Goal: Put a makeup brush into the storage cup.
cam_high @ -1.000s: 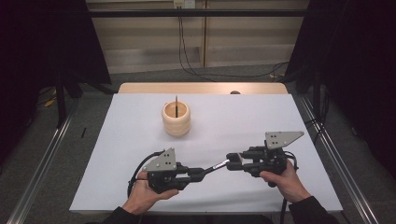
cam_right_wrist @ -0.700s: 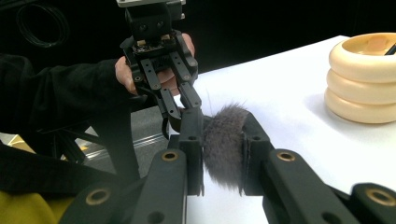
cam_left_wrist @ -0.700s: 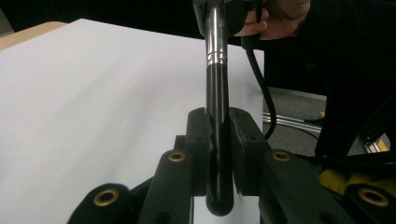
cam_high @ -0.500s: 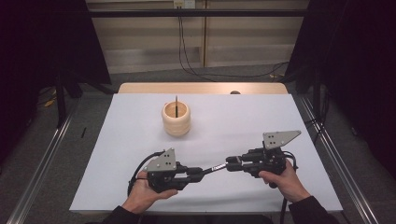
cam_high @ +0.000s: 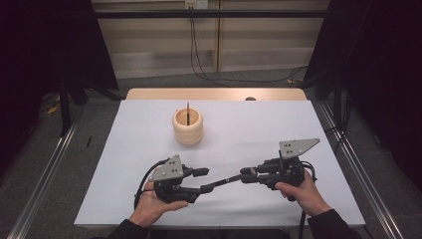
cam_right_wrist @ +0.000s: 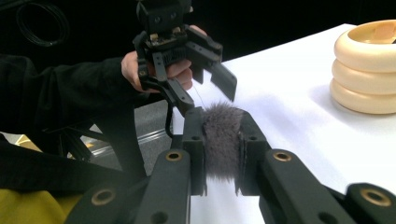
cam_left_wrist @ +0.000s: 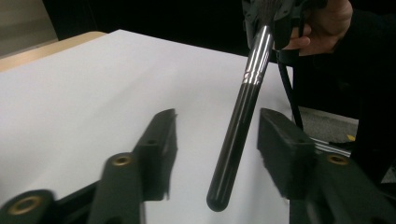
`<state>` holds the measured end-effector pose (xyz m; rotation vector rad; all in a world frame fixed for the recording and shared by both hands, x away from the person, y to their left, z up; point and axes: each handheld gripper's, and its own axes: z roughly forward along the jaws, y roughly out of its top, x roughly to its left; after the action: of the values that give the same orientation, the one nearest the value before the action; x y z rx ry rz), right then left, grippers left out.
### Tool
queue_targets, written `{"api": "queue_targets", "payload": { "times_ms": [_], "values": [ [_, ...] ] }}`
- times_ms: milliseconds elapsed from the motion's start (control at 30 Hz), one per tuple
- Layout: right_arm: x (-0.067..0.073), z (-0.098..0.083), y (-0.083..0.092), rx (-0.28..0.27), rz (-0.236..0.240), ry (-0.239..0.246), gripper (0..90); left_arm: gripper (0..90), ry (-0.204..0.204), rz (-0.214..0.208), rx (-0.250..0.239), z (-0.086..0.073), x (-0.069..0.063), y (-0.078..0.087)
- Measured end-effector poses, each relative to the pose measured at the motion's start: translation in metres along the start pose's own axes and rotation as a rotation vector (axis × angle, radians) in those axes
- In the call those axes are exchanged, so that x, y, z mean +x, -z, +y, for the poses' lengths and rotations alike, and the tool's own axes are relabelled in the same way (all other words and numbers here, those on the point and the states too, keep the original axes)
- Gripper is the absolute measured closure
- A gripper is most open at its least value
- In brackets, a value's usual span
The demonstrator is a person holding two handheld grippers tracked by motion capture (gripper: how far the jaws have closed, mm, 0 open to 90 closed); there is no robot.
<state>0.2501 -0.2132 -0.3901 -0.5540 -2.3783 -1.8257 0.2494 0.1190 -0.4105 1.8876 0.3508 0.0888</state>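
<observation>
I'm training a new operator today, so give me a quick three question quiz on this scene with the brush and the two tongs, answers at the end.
1. True or false: the right tongs are shut on the bristle end of the makeup brush.
2. Are the left tongs open or shut around the brush handle?
3. What stands on the white table beyond both tongs: A, a ribbed cream holder; B, a glass bottle; C, a metal tray?

Key: 1 true; 2 open, the handle lies between the jaws without being clamped; 3 A.
</observation>
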Motion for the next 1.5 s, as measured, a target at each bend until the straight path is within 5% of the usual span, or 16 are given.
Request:
{"api": "queue_targets", "payload": {
  "times_ms": [67, 433, 767, 967, 1500],
  "values": [
    [0.0, 0.0, 0.0, 0.002, 0.0, -0.002, 78.0, 30.3, 0.01, 0.033, 0.012, 0.0, 0.001, 0.0],
    [-0.001, 0.002, 0.001, 0.006, -0.022, -0.008, 78.0, 5.8, 0.057, 0.088, 0.005, -0.004, 0.004, 0.017],
    [-0.001, 0.016, 0.003, 0.048, -0.047, 0.017, 78.0, 2.6, 0.073, 0.126, -0.046, -0.012, 0.005, 0.034],
    [0.001, 0.031, 0.003, 0.131, -0.07, 0.041, 78.0, 2.0, 0.058, 0.135, -0.008, -0.012, 0.005, 0.03],
    [-0.004, 0.05, -0.017, 0.336, -0.078, 0.075, 78.0, 2.2, 0.043, 0.101, -0.003, -0.006, 0.002, 0.017]
  ]
}}
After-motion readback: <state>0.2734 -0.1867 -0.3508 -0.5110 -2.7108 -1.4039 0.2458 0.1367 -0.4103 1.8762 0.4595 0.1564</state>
